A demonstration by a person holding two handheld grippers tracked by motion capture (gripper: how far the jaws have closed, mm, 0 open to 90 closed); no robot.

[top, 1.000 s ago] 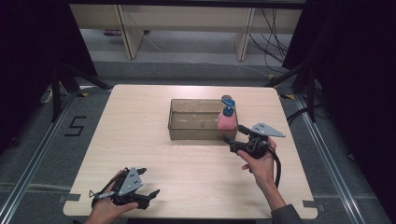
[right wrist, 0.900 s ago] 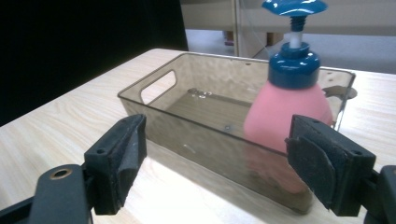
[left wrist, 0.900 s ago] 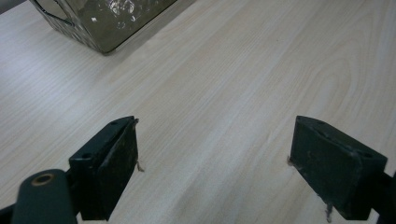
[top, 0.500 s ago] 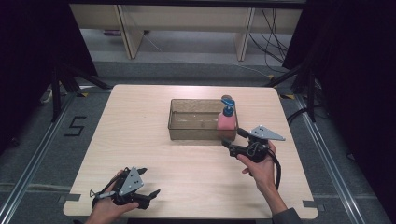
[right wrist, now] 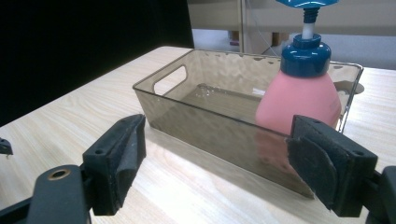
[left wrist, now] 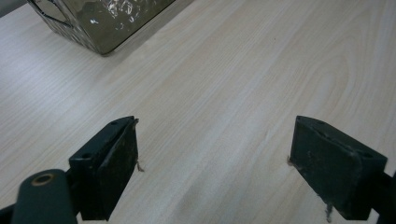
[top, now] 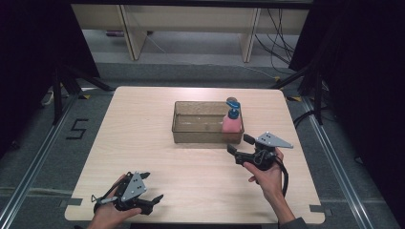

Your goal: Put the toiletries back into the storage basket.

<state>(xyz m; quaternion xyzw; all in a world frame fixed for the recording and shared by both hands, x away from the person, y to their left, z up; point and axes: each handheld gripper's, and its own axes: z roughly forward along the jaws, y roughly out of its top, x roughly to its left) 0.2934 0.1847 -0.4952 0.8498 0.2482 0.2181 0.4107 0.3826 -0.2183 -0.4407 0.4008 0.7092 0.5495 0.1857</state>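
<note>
We see a pink pump bottle (right wrist: 297,100) with a blue cap standing upright at one end of the clear brownish bin (right wrist: 211,126). Our right gripper (top: 241,144) sits just beside the bin, jaws wide and empty; our left gripper (top: 152,187) rests near the table's (top: 143,129) front edge, also wide.

Pink bottle (right wrist: 299,100) — blue pump, smoky translucent bin (right wrist: 219,133), pale woodgrain table (top: 143,143)

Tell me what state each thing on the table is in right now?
Pink pump bottle: upright, blue pump on, standing in the bin's right end.
Clear bin: upright on the table, bare apart from the bottle.
Left gripper: open, nothing between the jaws, over bare table.
Right gripper: open, holding nothing, facing the bin's near wall.
</note>
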